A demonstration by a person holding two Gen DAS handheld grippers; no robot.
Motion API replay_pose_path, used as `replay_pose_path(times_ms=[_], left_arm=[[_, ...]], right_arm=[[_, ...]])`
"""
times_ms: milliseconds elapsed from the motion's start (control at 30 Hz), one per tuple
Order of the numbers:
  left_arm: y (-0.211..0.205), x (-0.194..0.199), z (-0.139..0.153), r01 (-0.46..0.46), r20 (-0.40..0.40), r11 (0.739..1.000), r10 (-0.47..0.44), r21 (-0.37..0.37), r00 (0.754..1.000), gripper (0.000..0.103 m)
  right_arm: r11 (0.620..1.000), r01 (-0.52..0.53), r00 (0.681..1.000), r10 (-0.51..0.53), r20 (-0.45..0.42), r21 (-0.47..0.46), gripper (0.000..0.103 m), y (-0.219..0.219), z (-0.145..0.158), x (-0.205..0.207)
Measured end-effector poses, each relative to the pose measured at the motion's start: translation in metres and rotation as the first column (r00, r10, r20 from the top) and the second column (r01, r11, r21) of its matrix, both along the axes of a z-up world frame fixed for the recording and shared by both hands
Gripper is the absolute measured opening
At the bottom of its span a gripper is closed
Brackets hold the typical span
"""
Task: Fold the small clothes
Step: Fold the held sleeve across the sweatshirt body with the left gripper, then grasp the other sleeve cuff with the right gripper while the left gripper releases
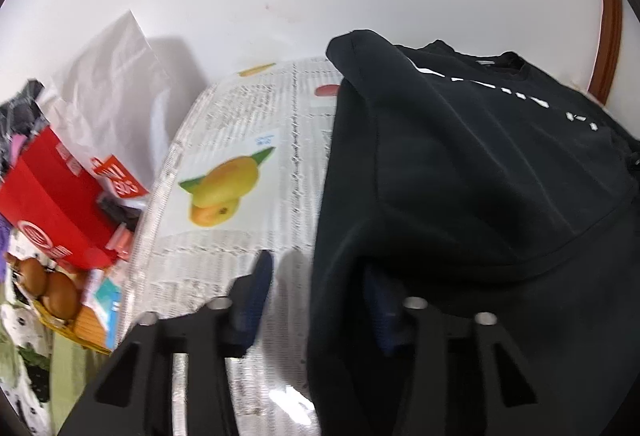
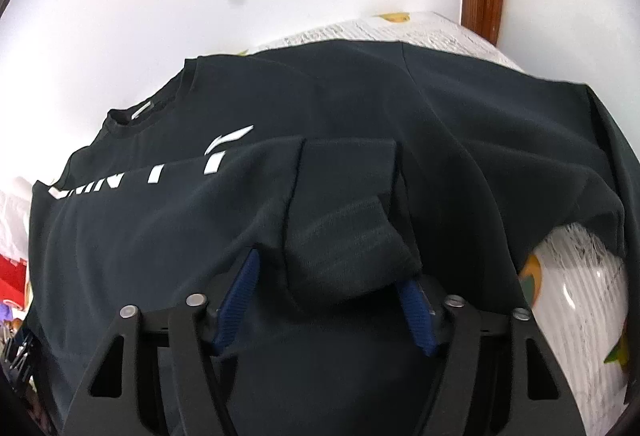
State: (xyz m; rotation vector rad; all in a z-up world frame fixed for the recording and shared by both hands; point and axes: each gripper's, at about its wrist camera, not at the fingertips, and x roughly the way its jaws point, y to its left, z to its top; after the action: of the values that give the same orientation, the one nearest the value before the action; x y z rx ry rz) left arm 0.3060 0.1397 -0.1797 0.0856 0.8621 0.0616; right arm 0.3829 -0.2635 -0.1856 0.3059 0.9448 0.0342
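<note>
Right wrist: right tongs (image 2: pixel 334 280) narrow on a bunched fold of the shirt (image 2: pixel 460 123); may slip.
Left tongs (image 1: pixel 316 296) narrow at the hem near the desk (image 1: pixel 240 236) edge; grip unclear, so fold could skew.

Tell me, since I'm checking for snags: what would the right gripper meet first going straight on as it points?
The black shirt: a bunched fold of it already sits between the right gripper pads, more cloth beyond.

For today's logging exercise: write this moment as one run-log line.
step: fold black shirt | left gripper: open at hem | right gripper: shut on fold
</note>
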Motion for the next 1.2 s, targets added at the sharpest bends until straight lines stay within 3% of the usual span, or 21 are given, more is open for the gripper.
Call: replay_pose_path(times_ms=[33,67,133,200,300,500,600,800,933,1033,1200], left_arm=[[0.0,-0.001,0.0,0.013,-0.002,1.0,-0.013,-0.027,1.0,0.02],[-0.002,-0.002,0.001,0.016,0.0,0.999,-0.016,-0.039,1.0,0.014],[-0.003,-0.003,0.001,0.008,0.0,0.999,-0.008,-0.043,1.0,0.011],[-0.002,-0.004,0.0,-0.002,-0.001,0.999,0.002,-0.054,1.0,0.011],[0.001,-0.005,0.0,-0.011,-0.005,0.997,0.01,-0.081,1.0,0.011],[0.003,-0.004,0.0,-0.024,-0.018,0.995,0.022,-0.095,1.0,0.011],[0.003,-0.006,0.002,-0.037,-0.031,0.994,0.034,-0.101,0.999,0.011],[0.008,-0.019,0.008,-0.062,-0.063,0.986,0.053,-0.153,0.997,0.014],[0.004,-0.036,0.012,-0.068,-0.067,0.981,0.056,-0.184,0.996,0.036],[-0.003,-0.049,0.012,-0.066,-0.06,0.984,0.057,-0.167,0.997,0.051],[-0.013,-0.072,0.002,-0.068,-0.079,0.985,0.056,-0.159,0.995,0.053]], right_arm=[[0.999,-0.037,0.999,0.037,0.006,0.029,0.015,0.002,0.0,0.003],[0.998,-0.048,0.999,0.048,0.011,0.041,0.011,0.003,0.001,0.005],[0.999,-0.041,0.998,0.04,0.054,0.032,0.01,0.002,0.009,0.0],[0.996,-0.031,0.991,0.021,0.129,0.079,0.009,-0.009,0.023,-0.015],[0.993,0.001,0.984,-0.022,0.176,0.116,0.009,-0.024,0.033,-0.033],[0.999,-0.018,0.998,0.015,0.057,0.047,0.01,-0.018,0.005,-0.036],[1.0,-0.02,0.999,0.02,0.038,0.005,0.013,-0.015,-0.001,-0.037],[0.995,-0.003,0.999,0.007,0.044,-0.103,0.04,-0.018,0.014,-0.061],[0.997,0.006,0.998,-0.001,0.064,-0.082,0.047,-0.032,0.025,-0.09],[0.997,0.023,0.996,-0.018,0.085,-0.068,0.049,-0.05,0.033,-0.121],[0.974,0.113,0.99,-0.093,0.11,-0.195,0.054,-0.095,0.037,-0.168]])
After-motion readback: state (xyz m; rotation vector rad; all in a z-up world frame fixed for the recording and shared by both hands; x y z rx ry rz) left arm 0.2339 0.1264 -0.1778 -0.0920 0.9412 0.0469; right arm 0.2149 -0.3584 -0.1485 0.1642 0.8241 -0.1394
